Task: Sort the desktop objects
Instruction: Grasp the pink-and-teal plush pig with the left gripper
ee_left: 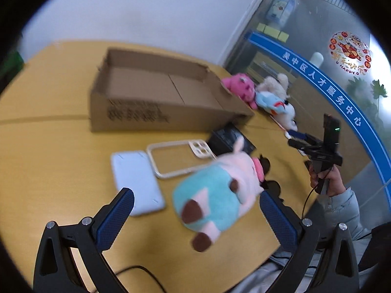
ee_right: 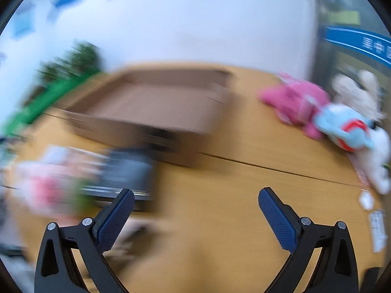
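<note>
A teal and pink plush cow lies on the wooden table between the fingers of my left gripper, close to the right finger. The jaws stand wide open and do not grip it. Behind it lie a clear phone case, a pale slab and a black packet. An open cardboard box stands further back. In the blurred right wrist view, my right gripper is open over bare table, with the box ahead on the left.
Pink, blue and white plush toys lie to the right of the box, by a glass wall. A hand holds the right gripper's handle at the table's right edge. A black cable runs along the near edge.
</note>
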{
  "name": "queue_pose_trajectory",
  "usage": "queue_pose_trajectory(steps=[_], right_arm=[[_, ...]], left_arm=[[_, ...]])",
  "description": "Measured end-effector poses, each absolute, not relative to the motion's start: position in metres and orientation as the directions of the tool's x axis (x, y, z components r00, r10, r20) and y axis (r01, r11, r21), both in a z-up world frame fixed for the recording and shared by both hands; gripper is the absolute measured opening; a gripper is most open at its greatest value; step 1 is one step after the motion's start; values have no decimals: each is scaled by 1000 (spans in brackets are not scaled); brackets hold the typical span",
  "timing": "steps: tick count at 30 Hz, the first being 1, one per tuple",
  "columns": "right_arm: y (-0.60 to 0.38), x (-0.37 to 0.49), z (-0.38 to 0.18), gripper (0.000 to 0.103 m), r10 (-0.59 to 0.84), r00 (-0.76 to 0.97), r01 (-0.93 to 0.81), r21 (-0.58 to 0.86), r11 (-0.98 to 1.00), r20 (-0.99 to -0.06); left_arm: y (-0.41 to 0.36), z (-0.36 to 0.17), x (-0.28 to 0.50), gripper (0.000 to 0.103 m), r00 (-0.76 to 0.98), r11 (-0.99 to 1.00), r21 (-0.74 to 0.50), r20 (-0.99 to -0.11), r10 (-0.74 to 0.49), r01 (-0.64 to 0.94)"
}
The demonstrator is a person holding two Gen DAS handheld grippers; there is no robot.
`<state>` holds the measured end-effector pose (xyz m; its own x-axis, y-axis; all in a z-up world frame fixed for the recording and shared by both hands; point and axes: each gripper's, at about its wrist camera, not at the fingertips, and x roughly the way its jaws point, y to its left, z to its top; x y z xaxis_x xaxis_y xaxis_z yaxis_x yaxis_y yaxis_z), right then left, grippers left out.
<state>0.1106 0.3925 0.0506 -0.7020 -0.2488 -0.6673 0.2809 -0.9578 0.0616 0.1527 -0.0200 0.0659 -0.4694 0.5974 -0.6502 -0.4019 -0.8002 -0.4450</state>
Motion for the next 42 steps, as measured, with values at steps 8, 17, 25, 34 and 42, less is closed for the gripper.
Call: queue_pose_trajectory(steps=[8,17,25,34,42], right_arm=[[275,119,46,103,-523,-543,560,181,-808,-657],[237,107,-6,103,-630,-372,527,404,-748,-682],[256,118,-16,103,-641,-381,458,466,-757,-666],[230,123,-2,80,-535,-457,484,307,-820,-711],[246,104,57,79,-540,-578,471,291,-833,-612]], left_arm=[[-2,13,136,97,-332,-744,-580,-666,668,-333],[-13,-3,140,83,-311,-726,-598,-657,687,-341],[-12,-6,127,82,-269,-687,-628,-636,724,-366],[4,30,122,68,-351,-759,-492,-684,640,-425],[9,94,83,68,-438,-734,-435,-601,668,-522]])
